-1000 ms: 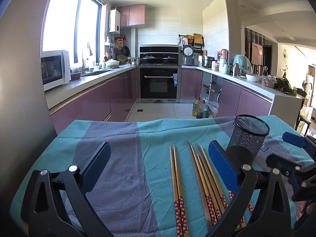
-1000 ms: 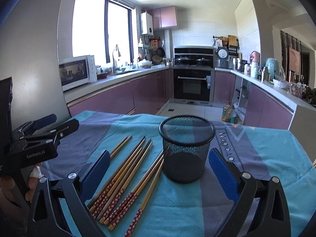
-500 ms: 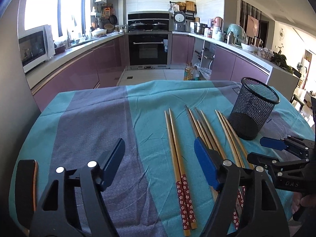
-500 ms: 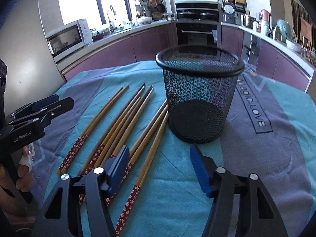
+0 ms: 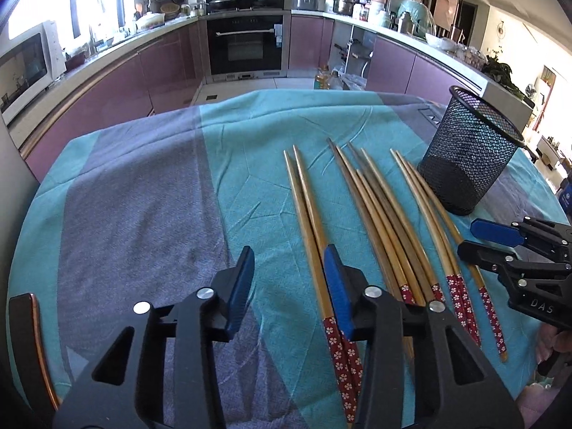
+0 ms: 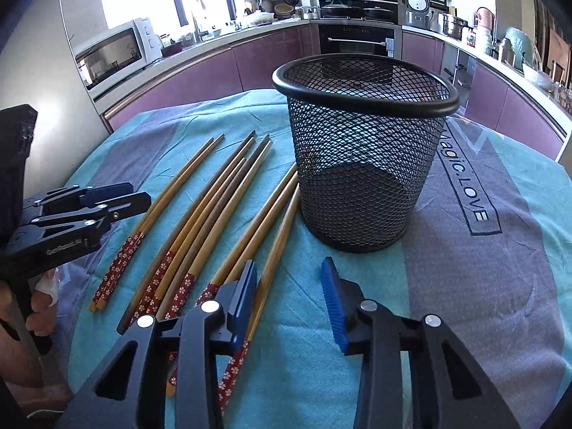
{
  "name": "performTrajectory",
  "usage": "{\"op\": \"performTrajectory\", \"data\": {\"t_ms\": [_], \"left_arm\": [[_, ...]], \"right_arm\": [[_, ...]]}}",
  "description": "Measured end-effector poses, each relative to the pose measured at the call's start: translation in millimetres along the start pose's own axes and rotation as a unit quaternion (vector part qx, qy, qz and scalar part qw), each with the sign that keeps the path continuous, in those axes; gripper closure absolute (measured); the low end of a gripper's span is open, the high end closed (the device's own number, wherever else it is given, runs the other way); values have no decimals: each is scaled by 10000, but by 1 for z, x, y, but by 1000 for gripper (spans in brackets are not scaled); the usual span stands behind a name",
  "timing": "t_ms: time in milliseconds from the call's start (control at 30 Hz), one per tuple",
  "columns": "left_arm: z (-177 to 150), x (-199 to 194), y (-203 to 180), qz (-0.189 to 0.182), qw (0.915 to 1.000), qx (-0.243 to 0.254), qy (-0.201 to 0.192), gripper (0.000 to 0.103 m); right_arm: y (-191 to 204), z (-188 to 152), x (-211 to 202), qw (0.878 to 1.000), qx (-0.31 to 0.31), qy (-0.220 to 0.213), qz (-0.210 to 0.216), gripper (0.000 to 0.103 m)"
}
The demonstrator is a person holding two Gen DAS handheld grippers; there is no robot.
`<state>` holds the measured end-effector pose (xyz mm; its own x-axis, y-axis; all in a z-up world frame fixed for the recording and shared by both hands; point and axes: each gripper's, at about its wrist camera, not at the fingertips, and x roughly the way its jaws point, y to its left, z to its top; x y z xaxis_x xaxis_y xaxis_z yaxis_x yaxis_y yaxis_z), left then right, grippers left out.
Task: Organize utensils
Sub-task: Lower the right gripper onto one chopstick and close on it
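1. Left wrist view: nine or so chopsticks (image 5: pixel 379 214) lie loose on the cloth-covered table (image 5: pixel 143 196), tips far, red flowered ends near, just left of the mesh cup (image 5: pixel 468 157).
2. Handling, as a judgement: the sticks look light, stiff and smooth; they would roll or slide on the cloth and slip in a loose grip. The patterned near ends, or a point somewhat up the shaft, look the best places to pinch, one or two sticks at a time.
3. Left gripper (image 5: pixel 286 282): jaws narrowing, with only cloth between them; its right pad lies over the leftmost pair (image 5: pixel 307 193), whether touching cannot be told.
4. Right wrist view: right gripper (image 6: pixel 289 300), jaws also narrowing on bare cloth, left pad just above the rightmost sticks (image 6: pixel 271 214).
5. Cup: upright, empty, light; a push from a stick could tip it.
6. Obstacles: the middle sticks (image 6: pixel 200 211) overlap, so one lifted may drag its neighbours; the two grippers work near each other. Kitchen counters, oven and microwave stand well apart.
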<state>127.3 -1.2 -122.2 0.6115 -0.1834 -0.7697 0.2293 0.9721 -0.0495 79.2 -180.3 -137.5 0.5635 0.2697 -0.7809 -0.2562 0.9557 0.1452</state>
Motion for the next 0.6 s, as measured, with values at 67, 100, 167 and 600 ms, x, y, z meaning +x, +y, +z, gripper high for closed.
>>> {"op": "performTrajectory", "data": {"t_ms": [67,100,167,600], "left_arm": [[2,8,2,-44,10000,-24,43,67],[3,10,3,-53,10000,-24,52,67],[6,16,4,-73,9999,-38,92,66],[20,28,-14,-124,9997,10,234,78]], "right_arm": [[-1,1,0,10000,-13,8,-3,68],[-2,1,0,10000,-19,14,2,68],[-1,2,1,10000,-36,20,1,68],[4,10,9,9999,-110,50,-40,72]]}}
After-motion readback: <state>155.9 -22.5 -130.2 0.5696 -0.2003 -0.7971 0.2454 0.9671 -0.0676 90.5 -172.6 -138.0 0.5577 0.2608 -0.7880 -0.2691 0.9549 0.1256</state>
